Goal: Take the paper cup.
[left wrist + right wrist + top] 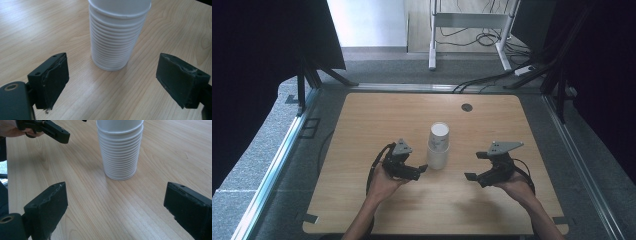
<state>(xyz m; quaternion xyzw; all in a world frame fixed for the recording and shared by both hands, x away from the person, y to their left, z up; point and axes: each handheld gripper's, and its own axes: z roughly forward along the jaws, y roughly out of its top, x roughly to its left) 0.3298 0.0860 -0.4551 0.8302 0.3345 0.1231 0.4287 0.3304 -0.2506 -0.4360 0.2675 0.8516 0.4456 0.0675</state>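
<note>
A stack of white ribbed disposable cups point(438, 146) stands upside down near the middle of the wooden table point(377, 120). My left gripper point(416, 170) sits just left of the stack, open, with its jaws pointing at the cups. In the left gripper view the stack point(117, 32) rises close ahead, and nothing lies between the jaws of that gripper point(113, 75). My right gripper point(475, 165) hovers to the right of the stack, open and a hand's width away. The right gripper view looks along its empty gripper point(116, 195) at the cups point(121, 150) and the left gripper point(50, 131).
A small dark round cap point(467, 107) sits in the tabletop near the far edge. Metal frame rails point(277, 160) run along both sides of the table. White desk legs point(432, 35) and loose cables point(484, 37) stand on the floor beyond.
</note>
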